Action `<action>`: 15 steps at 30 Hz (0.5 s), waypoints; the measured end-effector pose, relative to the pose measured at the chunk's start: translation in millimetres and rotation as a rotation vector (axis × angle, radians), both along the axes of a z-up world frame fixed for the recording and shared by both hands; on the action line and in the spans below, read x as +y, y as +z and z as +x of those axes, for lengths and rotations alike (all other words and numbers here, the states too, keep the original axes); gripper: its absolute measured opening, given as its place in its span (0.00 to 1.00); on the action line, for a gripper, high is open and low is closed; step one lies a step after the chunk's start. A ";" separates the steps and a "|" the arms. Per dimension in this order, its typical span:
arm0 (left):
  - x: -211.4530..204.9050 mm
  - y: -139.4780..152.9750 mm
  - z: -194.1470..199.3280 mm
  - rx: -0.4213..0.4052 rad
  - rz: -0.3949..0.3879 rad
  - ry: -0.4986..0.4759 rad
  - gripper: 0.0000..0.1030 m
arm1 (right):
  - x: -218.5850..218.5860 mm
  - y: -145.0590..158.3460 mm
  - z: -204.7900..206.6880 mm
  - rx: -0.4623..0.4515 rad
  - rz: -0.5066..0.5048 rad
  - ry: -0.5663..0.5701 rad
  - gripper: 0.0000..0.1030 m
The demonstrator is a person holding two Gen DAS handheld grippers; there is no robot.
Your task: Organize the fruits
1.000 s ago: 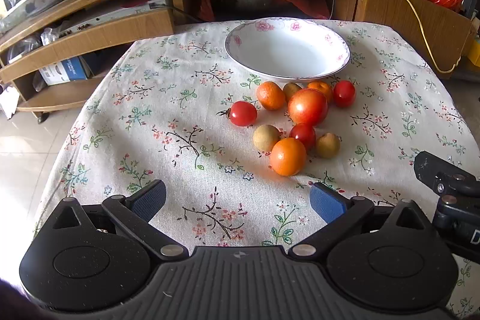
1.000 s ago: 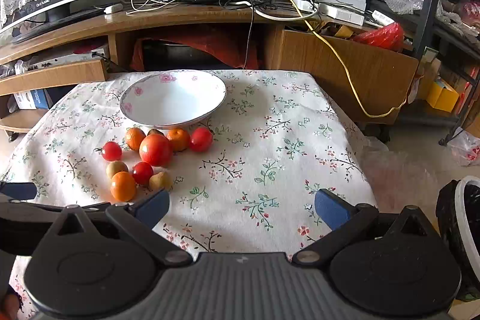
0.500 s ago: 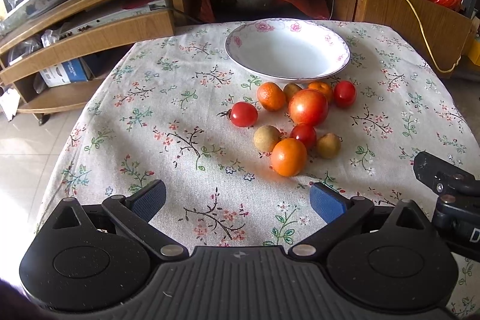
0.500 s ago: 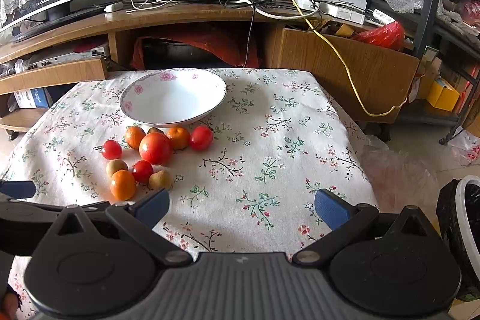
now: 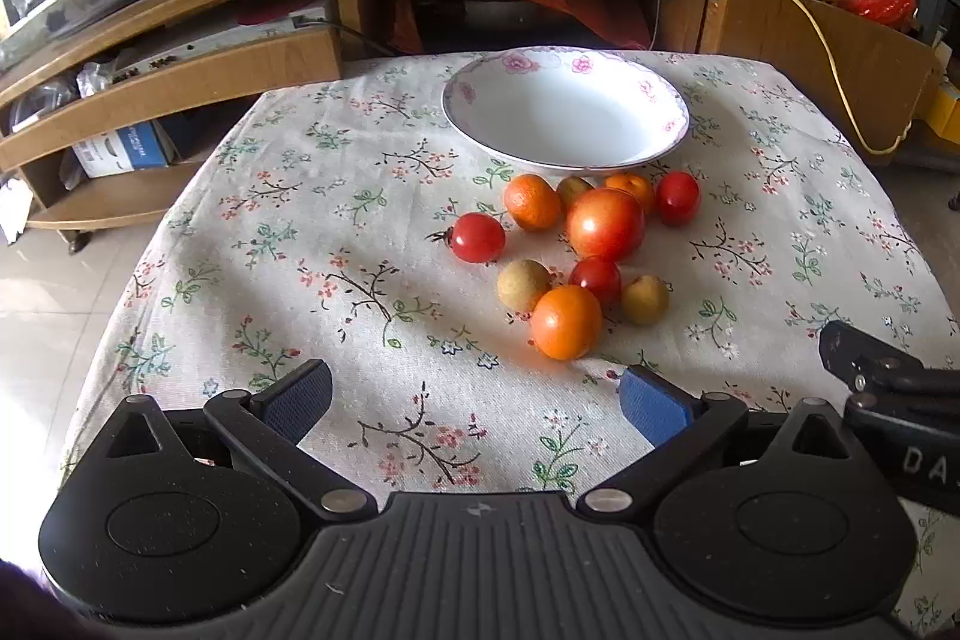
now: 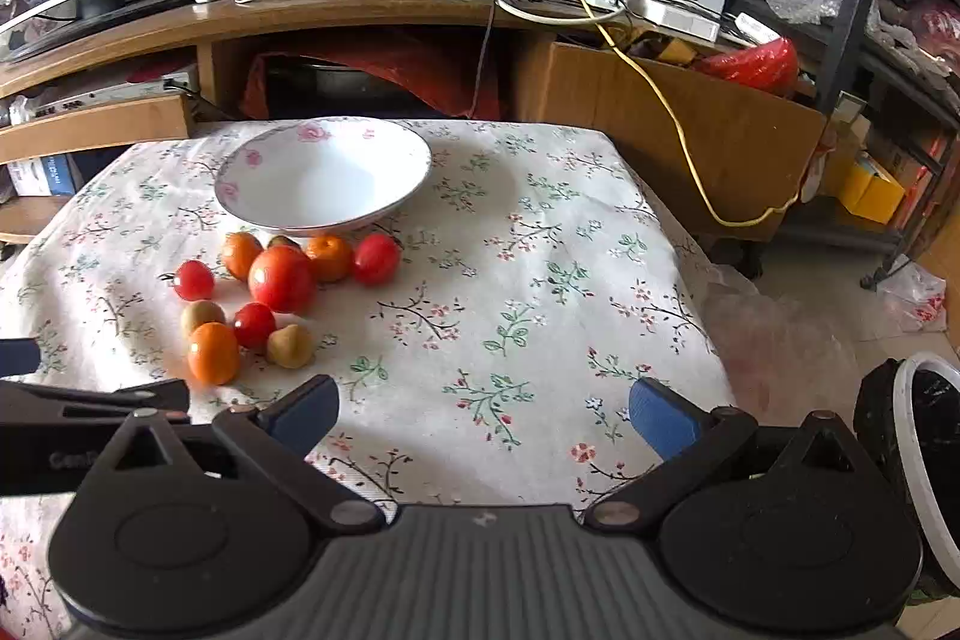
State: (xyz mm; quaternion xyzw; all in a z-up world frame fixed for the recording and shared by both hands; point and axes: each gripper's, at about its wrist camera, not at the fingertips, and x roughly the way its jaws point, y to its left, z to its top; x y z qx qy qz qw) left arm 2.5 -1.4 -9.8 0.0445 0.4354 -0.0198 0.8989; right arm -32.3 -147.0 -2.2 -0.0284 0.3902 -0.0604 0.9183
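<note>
You are working over a table (image 5: 288, 232) that is wearing a flowered cloth, with a wooden TV stand (image 5: 180, 64) standing just behind its far edge. A white bowl (image 5: 564, 58) with pink roses on its rim is sitting near the far side of the table, holding nothing.

You are holding the left gripper (image 5: 474, 397) low over the near edge of the cloth, its blue fingers (image 5: 300, 394) spread wide apart and gripping nothing. You are holding the right gripper (image 6: 483, 409) beside it, further to the right, its blue pads (image 6: 660, 415) likewise standing wide apart with only bare cloth between them. Each gripper is showing at the edge of the other's view.

The fruit is lying in a loose cluster on the cloth, just in front of the bowl and well ahead of both grippers. The big tomato (image 5: 605, 223) is sitting in the middle of the cluster. Behind it, close under the bowl's rim, an orange (image 5: 531, 201), a brownish fruit (image 5: 573, 187) and a second orange (image 5: 630, 187) are lining up, with a small tomato (image 5: 678, 197) at the right end. Another small tomato (image 5: 477, 237) is lying apart on the left. Nearest you, a third orange (image 5: 565, 322) is touching a tan fruit (image 5: 522, 285), a small red tomato (image 5: 595, 279) and sitting near another tan fruit (image 5: 645, 299).
</note>
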 end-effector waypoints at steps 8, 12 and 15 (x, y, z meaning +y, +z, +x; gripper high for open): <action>0.6 1.5 -0.6 -0.002 -0.012 -0.001 0.99 | -3.4 -5.3 3.8 0.025 -0.011 -0.018 1.00; -1.3 2.1 -1.6 -0.013 0.002 -0.005 0.99 | -3.4 -5.7 4.1 0.028 -0.009 -0.018 0.99; -1.3 2.2 -1.6 -0.012 0.001 -0.006 0.99 | -3.5 -5.8 4.3 0.031 -0.005 -0.016 0.99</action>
